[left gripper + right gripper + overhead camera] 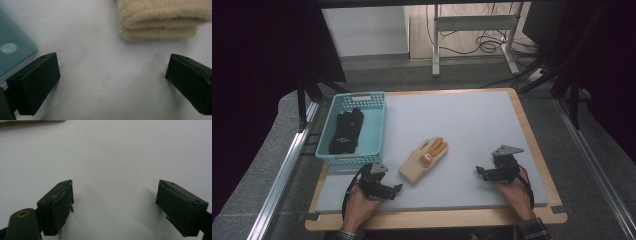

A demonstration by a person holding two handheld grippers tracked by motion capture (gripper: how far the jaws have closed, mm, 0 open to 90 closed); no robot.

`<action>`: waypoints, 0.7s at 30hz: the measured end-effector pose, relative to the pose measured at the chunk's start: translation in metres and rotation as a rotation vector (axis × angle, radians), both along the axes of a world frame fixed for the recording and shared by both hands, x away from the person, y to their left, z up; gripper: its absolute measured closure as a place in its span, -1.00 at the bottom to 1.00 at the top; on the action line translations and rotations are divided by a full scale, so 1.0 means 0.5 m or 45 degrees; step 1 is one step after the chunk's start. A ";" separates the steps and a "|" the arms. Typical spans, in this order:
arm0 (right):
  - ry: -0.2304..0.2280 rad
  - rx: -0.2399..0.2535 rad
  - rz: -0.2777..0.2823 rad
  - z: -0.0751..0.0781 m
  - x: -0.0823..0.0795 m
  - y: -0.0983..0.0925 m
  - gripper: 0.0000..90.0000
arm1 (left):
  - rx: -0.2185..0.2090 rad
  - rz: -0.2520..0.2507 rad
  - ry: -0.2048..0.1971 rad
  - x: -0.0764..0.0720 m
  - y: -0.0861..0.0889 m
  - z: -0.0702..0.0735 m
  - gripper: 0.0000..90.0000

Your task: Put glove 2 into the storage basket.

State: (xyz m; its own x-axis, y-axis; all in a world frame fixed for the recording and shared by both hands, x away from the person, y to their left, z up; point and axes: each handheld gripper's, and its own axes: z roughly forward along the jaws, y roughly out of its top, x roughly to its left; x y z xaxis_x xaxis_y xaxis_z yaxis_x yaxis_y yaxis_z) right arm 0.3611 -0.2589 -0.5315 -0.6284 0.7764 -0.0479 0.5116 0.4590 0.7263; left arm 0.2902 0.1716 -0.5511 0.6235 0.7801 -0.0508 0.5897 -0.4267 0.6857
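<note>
Both grippers sit low over the grey mat [472, 120], and neither one is holding anything. The left gripper [398, 189] has its jaws spread wide, bare mat between them; in its own view the cuff end of the beige glove [160, 22] lies just ahead of the tips, not touching. That glove [424, 159] rests flat near the middle of the mat, fingers pointing away from the person. The right gripper [479, 172] is well off to the glove's right, jaws spread wide too, over bare mat. At the left edge, the blue basket [377, 127] holds a black glove [346, 131].
</note>
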 end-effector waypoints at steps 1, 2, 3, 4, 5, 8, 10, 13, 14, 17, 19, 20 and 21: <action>0.000 0.000 0.000 0.000 0.000 0.000 -0.68 | 0.004 -0.004 0.001 0.000 0.000 0.001 -1.00; 0.000 0.000 -0.002 0.000 0.000 0.000 -0.68 | 0.005 -0.008 0.003 0.000 0.000 0.002 -1.00; -0.001 0.000 -0.001 0.000 0.000 0.000 -0.68 | 0.004 -0.007 0.011 0.000 -0.001 0.003 -0.99; -0.001 0.000 -0.001 0.000 0.000 0.000 -0.68 | -0.004 -0.014 0.018 0.000 -0.002 0.006 -0.99; -0.001 -0.001 -0.001 0.000 0.000 0.000 -0.68 | -0.026 -0.029 0.025 0.001 -0.004 0.008 -0.98; 0.000 0.000 -0.002 0.000 0.000 0.000 -0.68 | -0.033 -0.053 0.029 0.001 -0.016 0.022 -0.98; -0.001 -0.001 -0.002 0.000 0.000 0.000 -0.68 | -0.027 -0.071 0.025 0.002 -0.026 0.034 -0.99; -0.001 -0.001 -0.002 0.000 0.000 0.000 -0.68 | -0.056 -0.087 0.023 0.011 -0.042 0.058 -1.00; -0.001 -0.001 -0.002 0.000 0.000 0.000 -0.68 | -0.060 -0.093 0.024 0.015 -0.046 0.063 -1.00; -0.001 -0.001 -0.002 0.000 0.000 0.000 -0.68 | -0.046 -0.101 0.025 0.032 -0.070 0.081 -1.00; -0.001 0.000 -0.002 0.000 0.000 0.000 -0.68 | -0.031 -0.106 0.027 0.046 -0.089 0.088 -1.00; -0.001 0.000 -0.002 0.000 0.000 0.000 -0.68 | -0.017 -0.111 0.029 0.054 -0.099 0.092 -1.00; -0.001 0.000 -0.002 0.000 0.000 0.000 -0.68 | -0.008 -0.120 0.029 0.061 -0.110 0.094 -1.00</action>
